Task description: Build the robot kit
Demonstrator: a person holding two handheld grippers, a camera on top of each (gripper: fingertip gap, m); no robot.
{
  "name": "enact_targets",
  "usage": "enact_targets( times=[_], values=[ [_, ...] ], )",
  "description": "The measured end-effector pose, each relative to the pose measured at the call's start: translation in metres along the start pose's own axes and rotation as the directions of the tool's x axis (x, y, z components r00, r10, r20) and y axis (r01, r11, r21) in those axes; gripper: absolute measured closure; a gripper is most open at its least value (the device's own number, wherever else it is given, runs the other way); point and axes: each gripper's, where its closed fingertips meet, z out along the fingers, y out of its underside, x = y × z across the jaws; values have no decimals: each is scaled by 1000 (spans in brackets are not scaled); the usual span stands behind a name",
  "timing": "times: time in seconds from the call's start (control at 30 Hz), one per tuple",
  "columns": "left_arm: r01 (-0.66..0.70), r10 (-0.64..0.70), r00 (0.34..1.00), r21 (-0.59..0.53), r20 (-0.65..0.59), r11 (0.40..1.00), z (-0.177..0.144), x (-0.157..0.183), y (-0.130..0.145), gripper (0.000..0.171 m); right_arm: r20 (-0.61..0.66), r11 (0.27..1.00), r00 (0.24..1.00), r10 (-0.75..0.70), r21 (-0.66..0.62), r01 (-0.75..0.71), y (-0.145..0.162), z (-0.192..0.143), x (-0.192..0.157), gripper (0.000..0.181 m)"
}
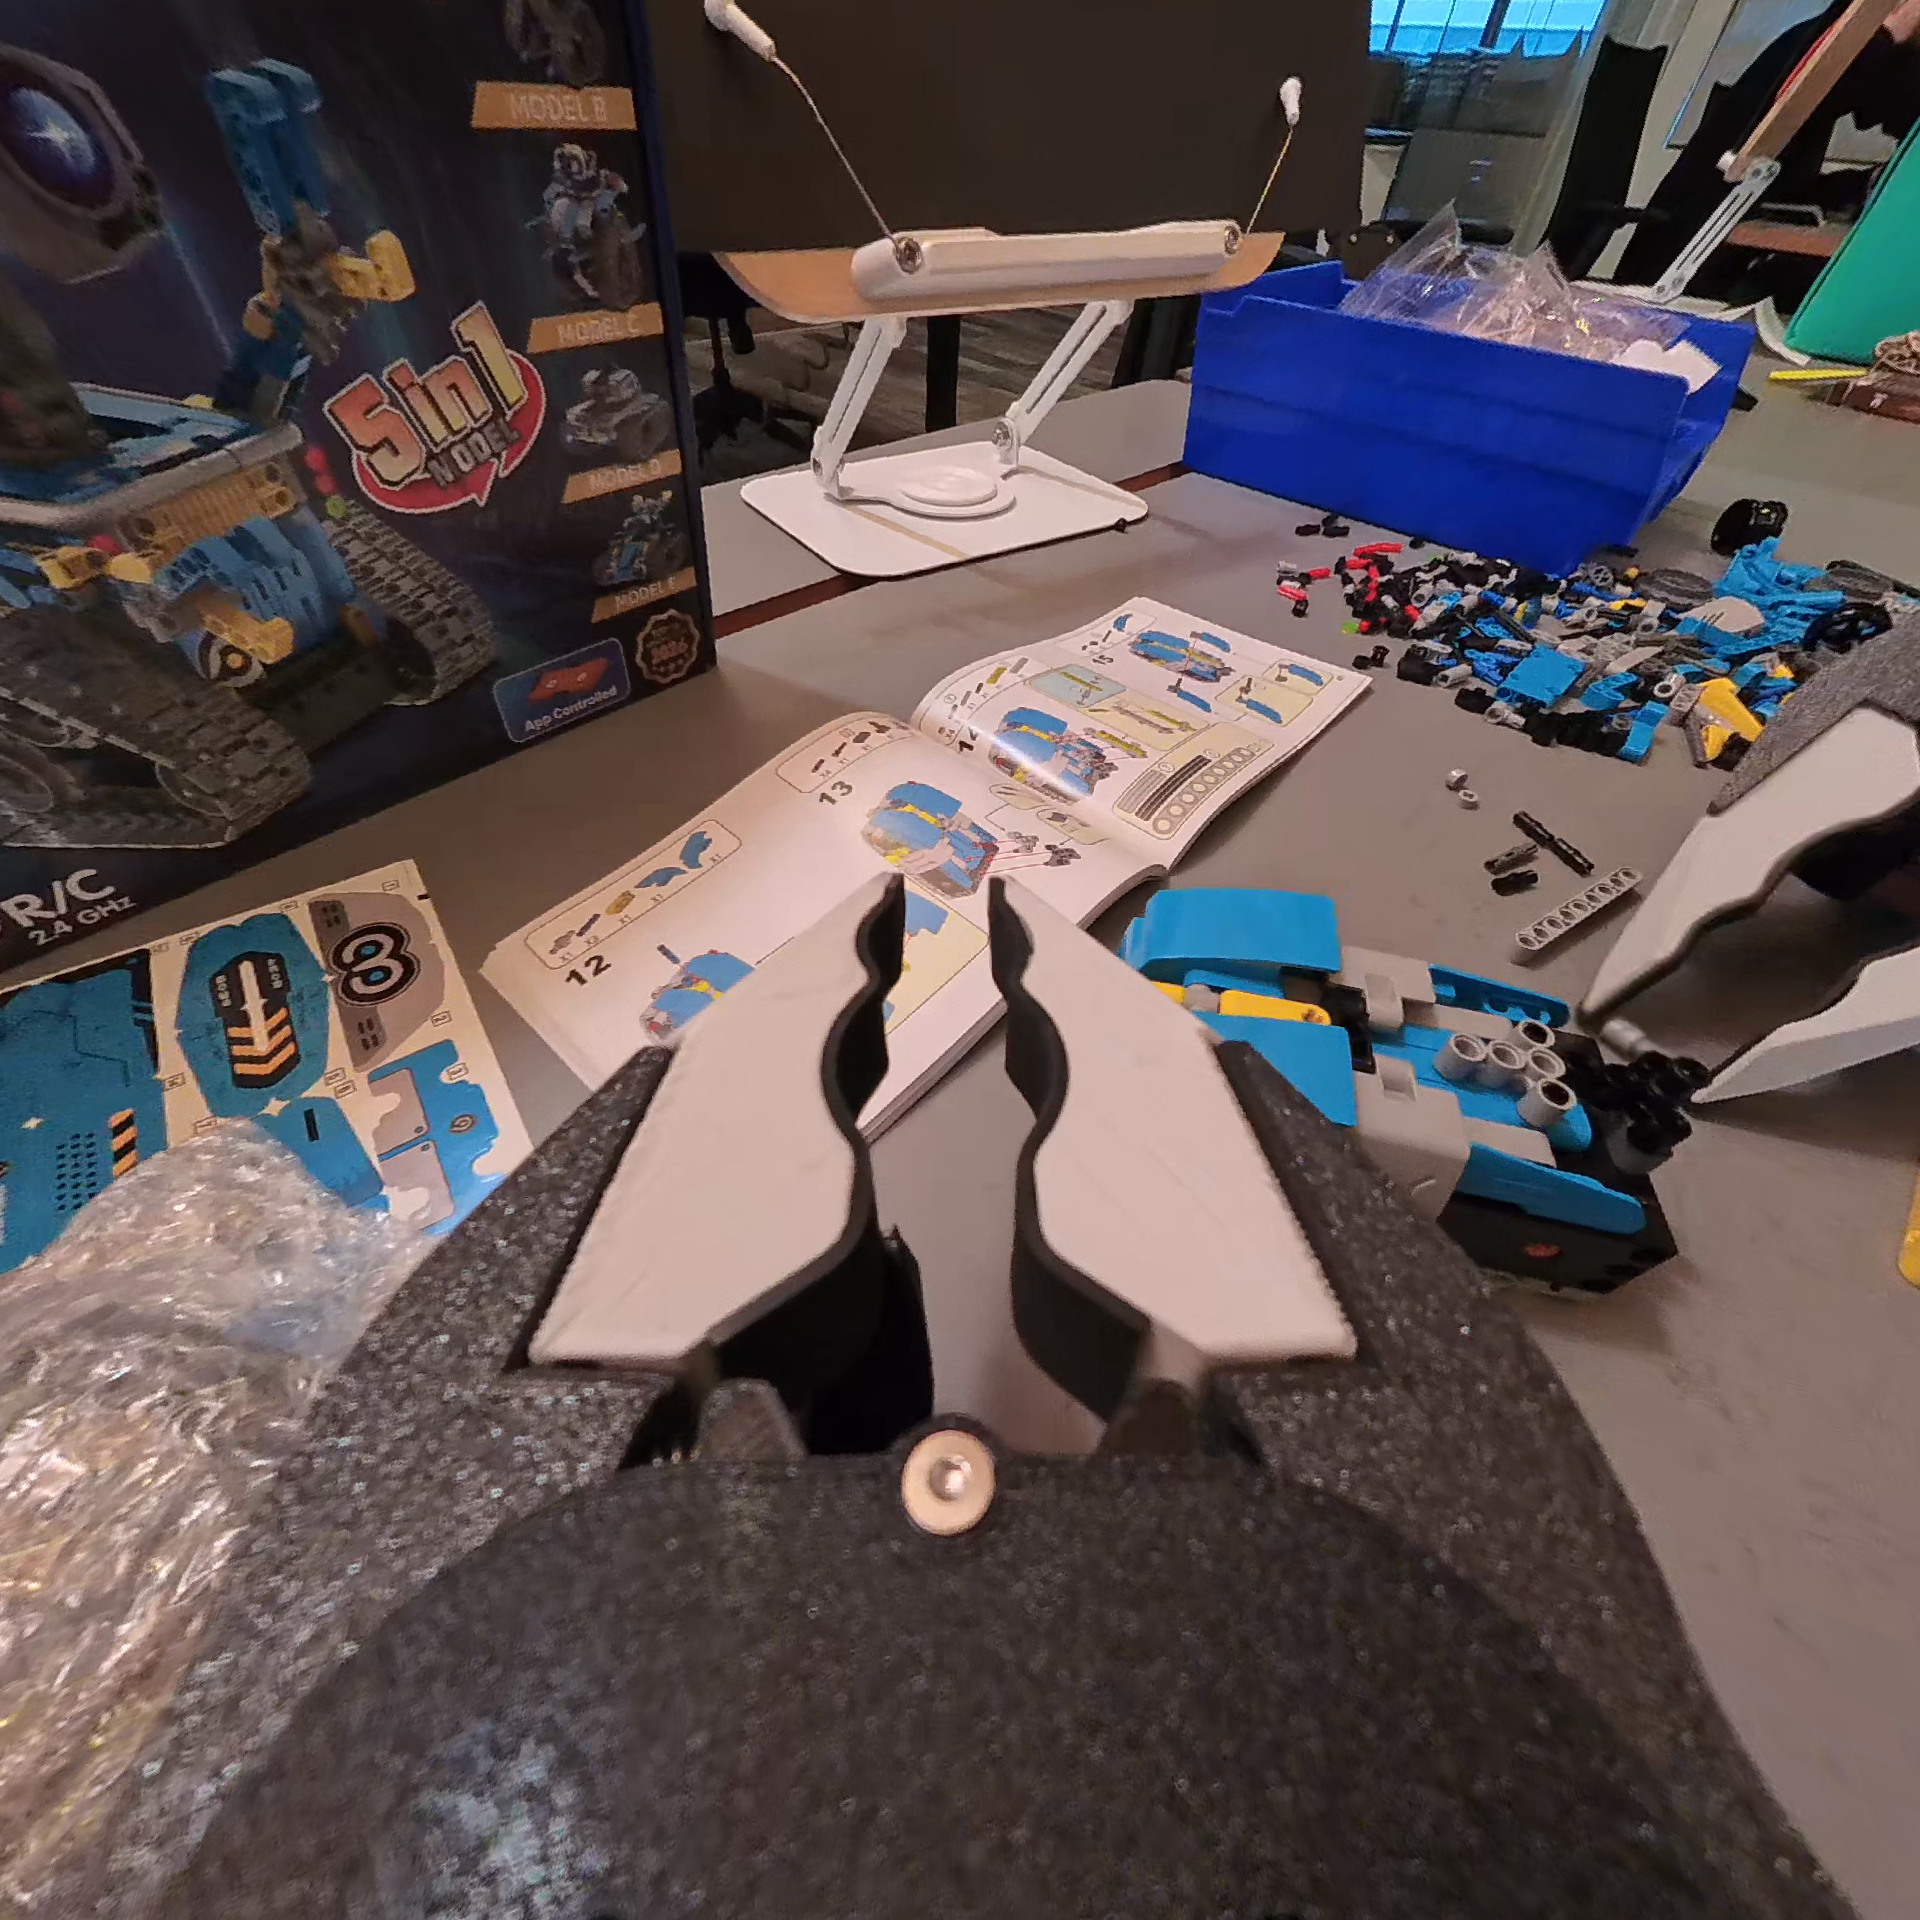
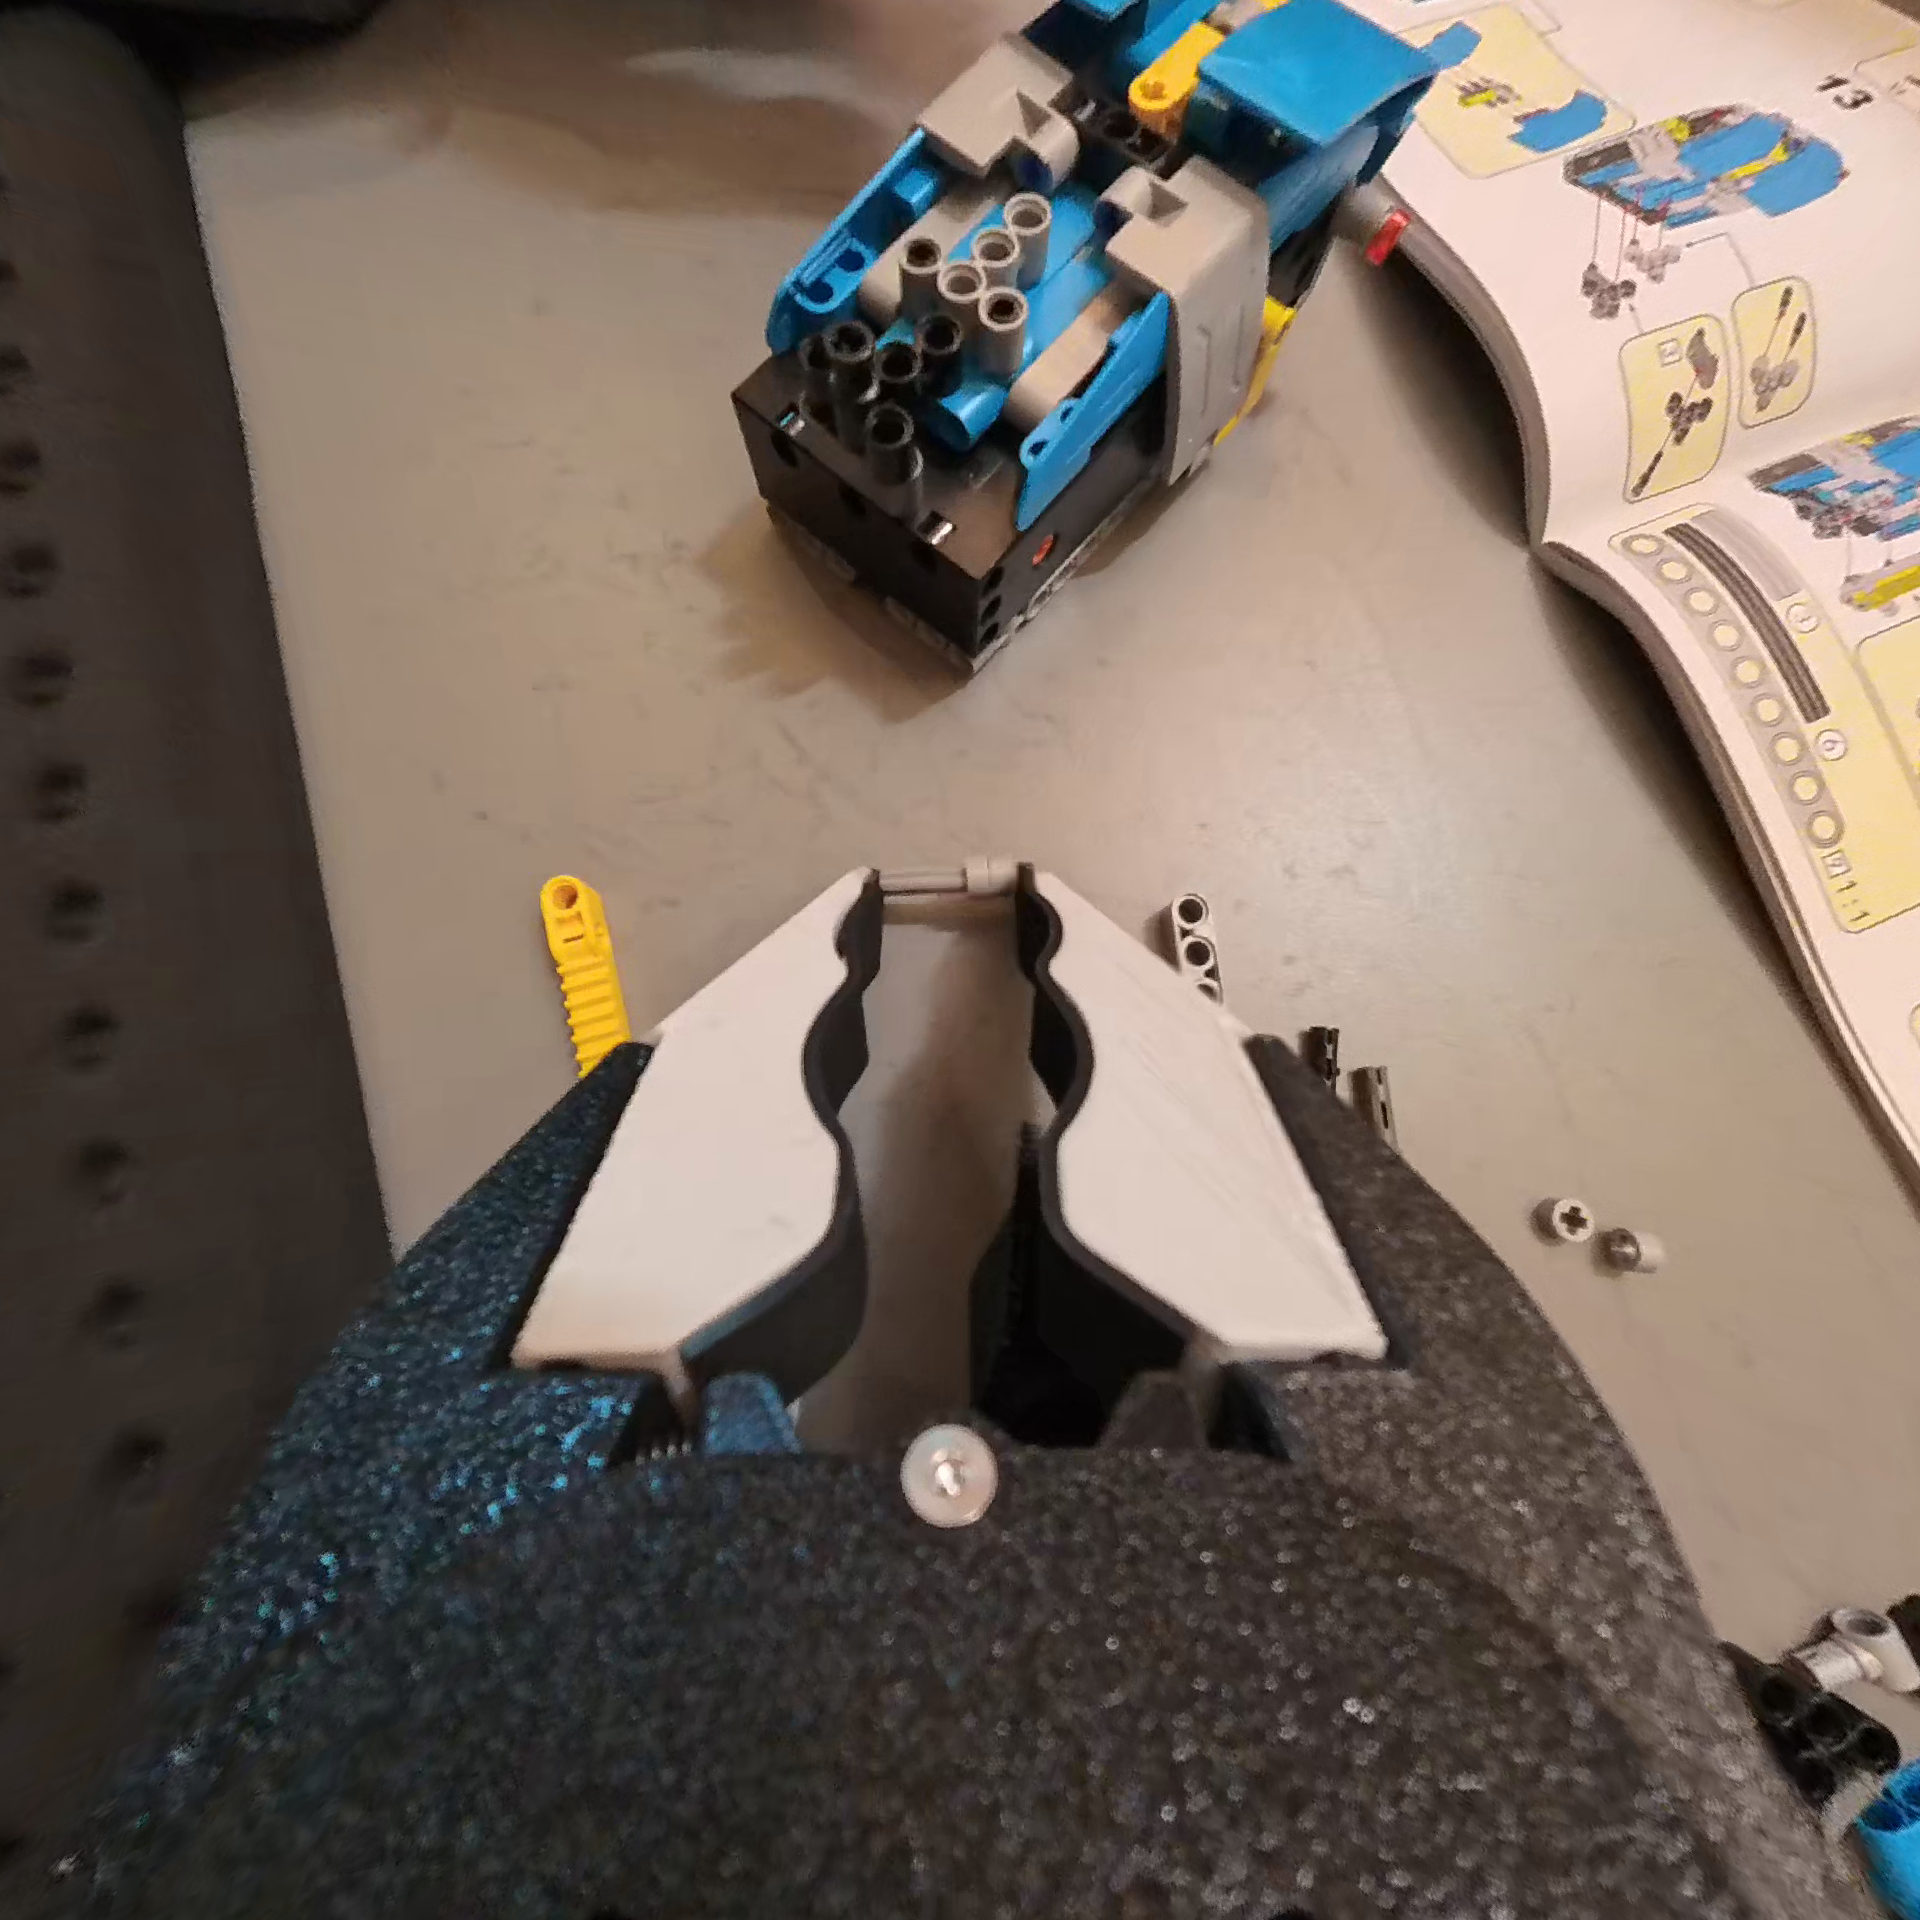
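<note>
Two tongs: right tongs [image 2: 948,878] are pinching a small grey axle pin [image 2: 940,876] by its ends, risking slipping; left tongs [image 1: 940,894] are hovering narrowly parted, empty, over the manual [image 1: 1039,748].

Even overhead light, soft shadows, wide-angle edge warp, slight blur nr edges.

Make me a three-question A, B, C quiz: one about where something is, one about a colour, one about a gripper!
1. Where is the half-built blue, grey and black brick model? A) on the grey table beside the open paper booklet B) atop that booklet C) in the air
2. The ridged plastic piece left of the right gripper is: A) red B) yellow C) green
3. The right gripper's jaws are: A) empty B) shut on a small grey plastic pin C) out of view
Answers: A, it rests on bare table; B, plainly yellow; B, the pin spans the tips.
</note>
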Motion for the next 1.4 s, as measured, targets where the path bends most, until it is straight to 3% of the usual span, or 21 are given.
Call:
enact_targets(
  times=[0.17,0.23,0.3,0.4,0.5,0.57,0.63,0.73,0.8,0.9,1.17,1.4],
  values=[
    [2,-2,1000,-3,-2,1000,0,0,0,156,-35,1000,999,0,-6,0,-4,-19,-1,138],
    [3,-3,1000,-2,-6,1000,0,1,0,156,25,1000,1000,-18,8,18,-7,-32,-20,145],
    [2,-2,1000,-5,-7,1000,0,2,0,156,167,996,985,-35,-71,47,4,-34,-53,152],
    [8,-9,1000,-11,-12,1000,1,2,2,156,146,970,984,-103,-205,132,24,-23,-62,151],
    [12,-12,1000,-8,-11,1000,1,1,1,156,145,967,983,-115,-209,144,24,-23,-61,174],
    [12,-12,1000,-6,-10,1000,0,1,1,156,108,977,991,-76,-189,95,19,-23,-51,174],
    [14,-14,1000,-3,-10,1000,0,1,0,156,53,995,998,-33,-95,38,3,-30,-35,174],
    [23,-23,1000,2,-14,1000,-1,2,-1,156,-116,981,984,136,156,-117,-28,-57,16,173],
    [25,-25,1000,1,-15,1000,0,2,-1,156,-184,910,934,305,347,-229,-36,-81,51,173],
    [29,-29,999,-6,-19,1000,1,2,1,156,-113,756,863,492,546,-360,-32,-101,77,174],
    [72,-73,997,-18,-36,997,2,-1,3,156,185,508,755,629,638,-579,-25,-117,97,174],
    [70,-71,997,-15,-35,997,2,-1,3,156,241,489,747,620,626,-608,-25,-115,97,174]
  ],
)
